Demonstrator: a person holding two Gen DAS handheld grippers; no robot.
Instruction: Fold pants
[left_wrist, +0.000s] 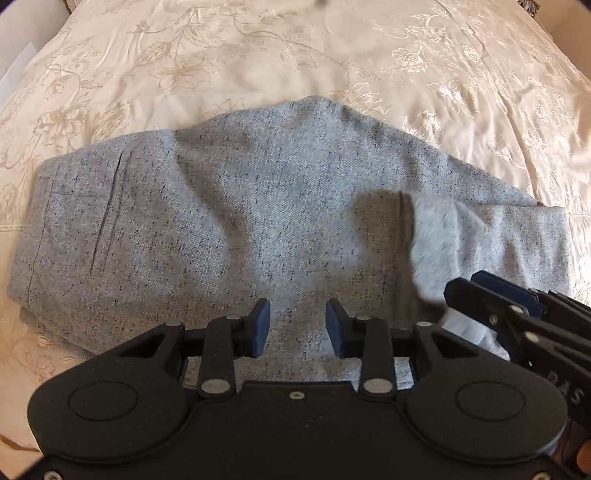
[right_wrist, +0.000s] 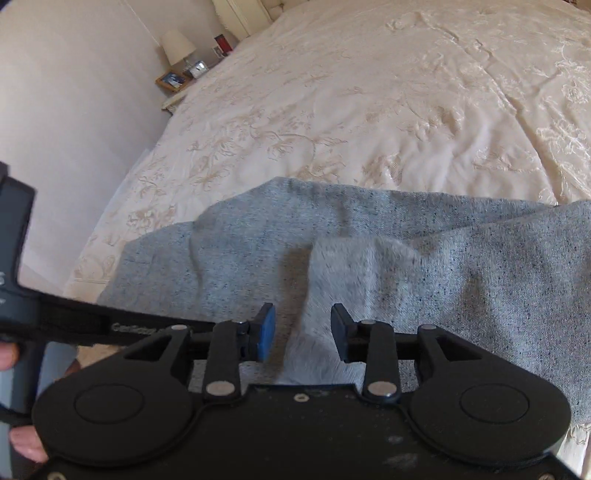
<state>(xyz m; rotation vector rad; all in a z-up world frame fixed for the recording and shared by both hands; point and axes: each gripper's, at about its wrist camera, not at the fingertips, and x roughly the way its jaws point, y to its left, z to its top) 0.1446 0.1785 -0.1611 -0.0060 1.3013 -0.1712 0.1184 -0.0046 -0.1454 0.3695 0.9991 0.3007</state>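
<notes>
The left gripper (left_wrist: 297, 325) is held low over the grey pants (left_wrist: 258, 229), jaws spread and empty. The right gripper (right_wrist: 303, 330) is held alongside over a turned-back flap, jaws likewise spread.

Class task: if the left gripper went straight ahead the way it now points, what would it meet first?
Most likely the grey pants: the open left gripper points at the cloth spread on the bedspread, with nothing between them. Depth is unclear.

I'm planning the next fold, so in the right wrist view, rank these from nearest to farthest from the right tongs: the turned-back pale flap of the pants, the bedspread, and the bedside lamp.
From the right tongs:
1. Pale flap of the grey pants, directly ahead, just beyond the open tips.
2. Floral bedspread, beyond the pants' far edge.
3. Bedside lamp, far upper left by the wall.
</notes>
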